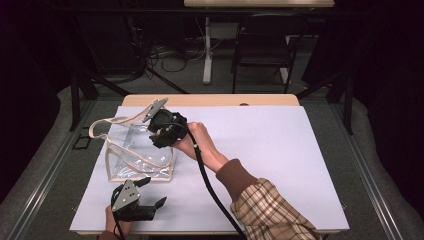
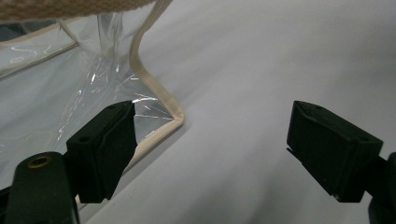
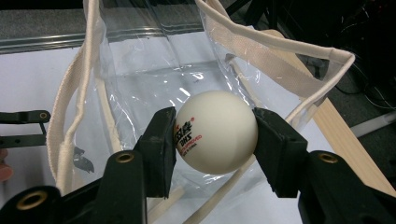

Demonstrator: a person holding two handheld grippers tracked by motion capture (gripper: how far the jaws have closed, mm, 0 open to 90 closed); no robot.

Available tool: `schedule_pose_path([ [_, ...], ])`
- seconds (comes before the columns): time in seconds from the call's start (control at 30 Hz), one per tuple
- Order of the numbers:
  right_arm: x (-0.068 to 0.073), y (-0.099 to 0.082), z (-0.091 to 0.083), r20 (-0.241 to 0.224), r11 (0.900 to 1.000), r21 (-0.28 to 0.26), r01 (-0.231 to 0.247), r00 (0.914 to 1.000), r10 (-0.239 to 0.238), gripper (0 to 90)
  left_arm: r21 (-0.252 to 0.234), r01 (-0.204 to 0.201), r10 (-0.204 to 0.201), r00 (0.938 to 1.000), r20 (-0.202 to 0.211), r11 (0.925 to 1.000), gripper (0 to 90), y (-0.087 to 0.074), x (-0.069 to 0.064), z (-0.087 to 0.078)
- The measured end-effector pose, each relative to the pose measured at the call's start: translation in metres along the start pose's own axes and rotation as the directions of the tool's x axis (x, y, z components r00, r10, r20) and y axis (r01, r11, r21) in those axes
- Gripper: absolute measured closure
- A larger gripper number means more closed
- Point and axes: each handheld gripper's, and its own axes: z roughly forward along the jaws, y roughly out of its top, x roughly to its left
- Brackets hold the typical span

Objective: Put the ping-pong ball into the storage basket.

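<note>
Right gripper [image 3: 212, 135] jaws clamp a white ping-pong ball [image 3: 216, 132] with red and black print, held centre frame over the open mouth of a clear plastic bag [image 3: 154, 79] with beige trim and straps. In the high view the right hand [image 1: 192, 140] reaches in from lower right, wrist angled left over the bag. Left gripper [image 2: 212, 149] jaws gape empty, low on the white tabletop [image 2: 280, 56] beside the bag's corner, lower left.

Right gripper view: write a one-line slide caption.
Right gripper clamps a white ball above the clear bag.
</note>
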Motion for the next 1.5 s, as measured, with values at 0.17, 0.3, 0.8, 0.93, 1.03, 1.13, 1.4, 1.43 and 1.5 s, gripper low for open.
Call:
schedule_pose_path([
  [0.17, 0.002, -0.001, 0.004, -0.011, 0.9999, 0.011, 0.002, 0.9999, -0.002, 51.2, -0.001, 0.0, 0.0, 1.0, 0.001, 1.0, 16.1, 0.0, 0.0, 0.0],
  [0.3, 0.004, -0.002, 0.008, -0.017, 0.9997, 0.023, 0.007, 0.9998, -0.007, 51.1, -0.002, 0.002, -0.002, 1.0, 0.001, 1.0, 16.1, 0.0, 0.0, 0.0],
  [0.8, 0.004, -0.003, 0.014, -0.03, 0.9982, 0.059, 0.009, 0.9995, -0.008, 51.2, -0.001, 0.003, -0.003, 1.0, 0.001, 1.0, 16.1, 0.0, 0.0, 0.0],
  [0.93, 0.006, -0.004, 0.016, -0.036, 0.998, 0.063, 0.009, 0.9993, -0.007, 51.1, -0.001, 0.002, -0.002, 1.0, 0.001, 1.0, 16.1, 0.0, 0.0, 0.0],
  [1.03, 0.007, -0.004, 0.018, -0.04, 0.9977, 0.066, 0.011, 0.9992, -0.009, 51.1, -0.001, 0.003, -0.003, 1.0, 0.001, 1.0, 16.1, 0.0, 0.0, 0.0],
  [1.13, 0.008, -0.005, 0.019, -0.047, 0.9972, 0.074, 0.013, 0.9989, -0.01, 51.0, 0.0, 0.003, -0.003, 1.0, 0.001, 1.0, 16.1, 0.0, 0.0, 0.0],
  [1.4, 0.011, -0.008, 0.023, -0.052, 0.996, 0.088, 0.013, 0.9986, -0.008, 48.3, 0.0, 0.002, -0.002, 1.0, 0.001, 1.0, 16.1, 0.0, 0.0, 0.0],
  [1.43, 0.011, -0.008, 0.023, -0.048, 0.9962, 0.086, 0.008, 0.9988, -0.004, 44.0, 0.0, 0.002, -0.002, 1.0, 0.001, 1.0, 16.1, 0.0, 0.0, 0.0],
  [1.5, 0.01, -0.008, 0.021, -0.05, 0.9967, 0.081, -0.003, 0.9987, 0.007, 39.3, 0.0, 0.002, -0.002, 1.0, 0.0, 1.0, 16.1, 0.0, 0.0, -0.001],
])
